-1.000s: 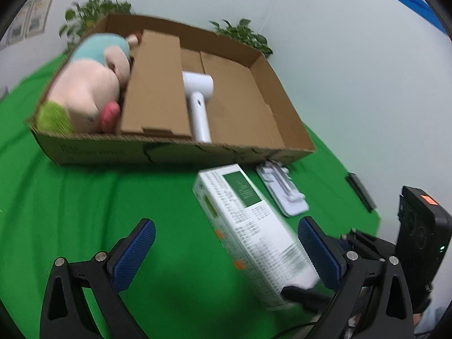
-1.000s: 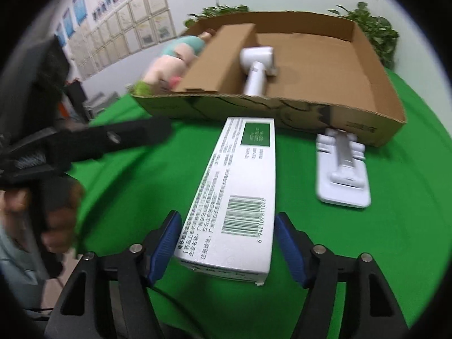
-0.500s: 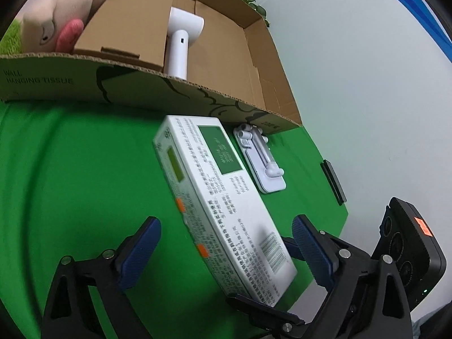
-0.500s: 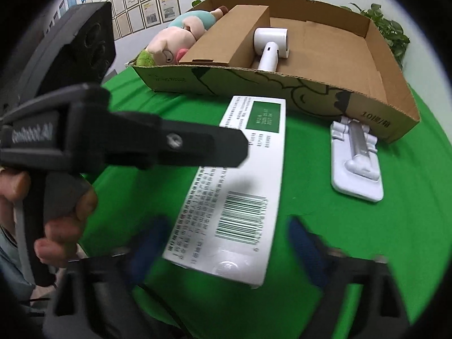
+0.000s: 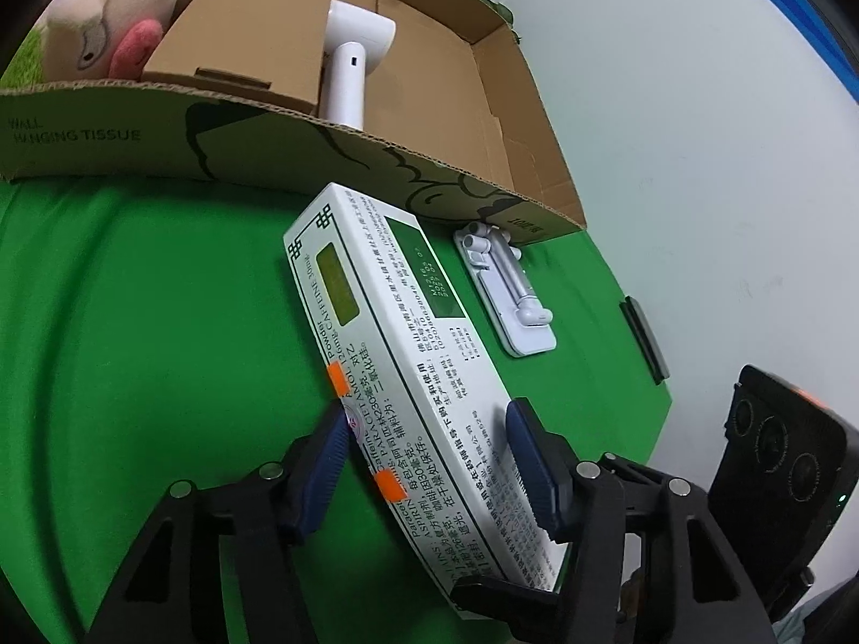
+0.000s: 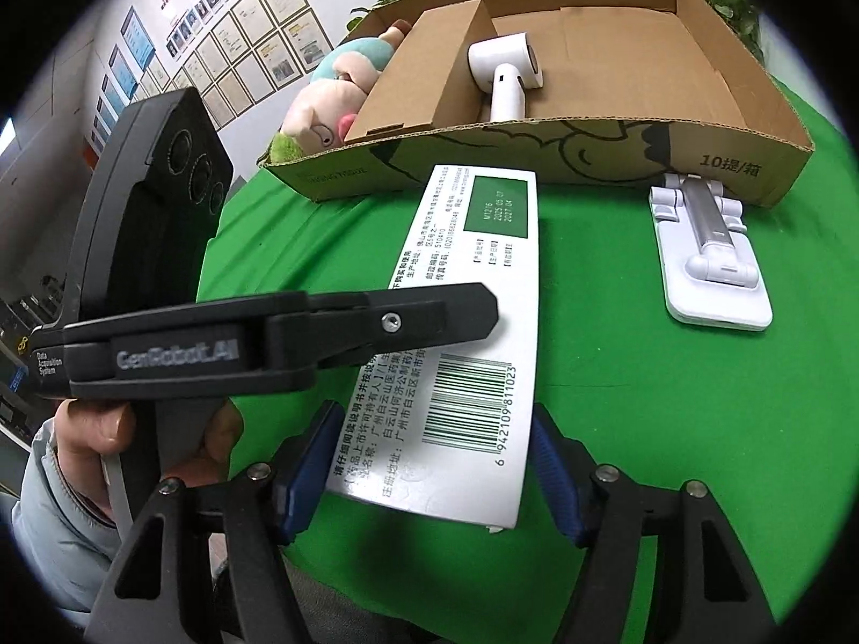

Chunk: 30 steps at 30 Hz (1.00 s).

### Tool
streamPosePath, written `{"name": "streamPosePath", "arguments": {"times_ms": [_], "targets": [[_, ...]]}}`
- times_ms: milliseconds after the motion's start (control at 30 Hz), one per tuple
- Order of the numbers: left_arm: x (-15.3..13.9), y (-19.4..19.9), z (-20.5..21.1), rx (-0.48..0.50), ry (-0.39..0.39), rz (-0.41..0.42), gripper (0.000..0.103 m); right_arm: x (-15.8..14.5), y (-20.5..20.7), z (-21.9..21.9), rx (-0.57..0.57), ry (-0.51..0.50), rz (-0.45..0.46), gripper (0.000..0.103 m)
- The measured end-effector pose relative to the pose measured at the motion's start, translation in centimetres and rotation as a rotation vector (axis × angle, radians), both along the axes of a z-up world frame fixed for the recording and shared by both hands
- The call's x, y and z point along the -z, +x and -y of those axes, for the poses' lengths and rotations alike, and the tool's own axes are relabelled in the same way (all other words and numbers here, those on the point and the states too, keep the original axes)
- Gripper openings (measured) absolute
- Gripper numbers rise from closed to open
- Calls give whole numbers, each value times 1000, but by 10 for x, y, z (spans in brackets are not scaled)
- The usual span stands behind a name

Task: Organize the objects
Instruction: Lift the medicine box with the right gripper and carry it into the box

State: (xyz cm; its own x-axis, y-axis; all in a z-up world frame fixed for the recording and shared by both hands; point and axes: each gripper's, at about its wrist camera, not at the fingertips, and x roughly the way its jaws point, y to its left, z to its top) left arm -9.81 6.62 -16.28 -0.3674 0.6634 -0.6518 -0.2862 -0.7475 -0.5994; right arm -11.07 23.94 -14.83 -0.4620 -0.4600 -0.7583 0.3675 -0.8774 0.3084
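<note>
A long white medicine box [image 5: 397, 354] with a green label lies on the green table, one end near the cardboard box [image 5: 161, 145]. It also shows in the right wrist view [image 6: 472, 322]. My left gripper [image 5: 429, 461] is shut on the white box across its width. My right gripper [image 6: 437, 461] straddles the box's near end by the barcode, and its pads touch or nearly touch the sides. The left gripper's body [image 6: 268, 338] crosses the right wrist view.
The cardboard box [image 6: 590, 161] holds a plush pig [image 6: 322, 107], a brown carton [image 6: 429, 75] and a white hair dryer [image 6: 504, 75]. A white folding phone stand [image 6: 708, 257] lies on the table in front of it. A small dark object [image 5: 644, 338] lies near the wall.
My left gripper has come forward and closed on the white box from the side. My right gripper stays at the box's near end, its jaws narrower than half a second ago.
</note>
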Motion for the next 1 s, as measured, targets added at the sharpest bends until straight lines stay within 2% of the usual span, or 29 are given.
{"name": "streamPosePath", "arguments": {"times_ms": [100, 167, 333, 800, 1000], "targets": [[-4, 2, 2, 0, 10, -13, 53, -1, 0, 5, -2, -1, -8, 67], [-8, 2, 4, 6, 37, -17, 46, -2, 1, 7, -3, 0, -17, 67], [-25, 6, 0, 42, 64, -57, 38, -6, 0, 12, 0, -29, -42, 65], [-97, 2, -13, 76, 11, -228, 35, -50, -6, 7, 24, -50, -196, 63], [-149, -11, -12, 86, 16, -347, 35, -88, -12, -1, 38, -48, -300, 63]]}}
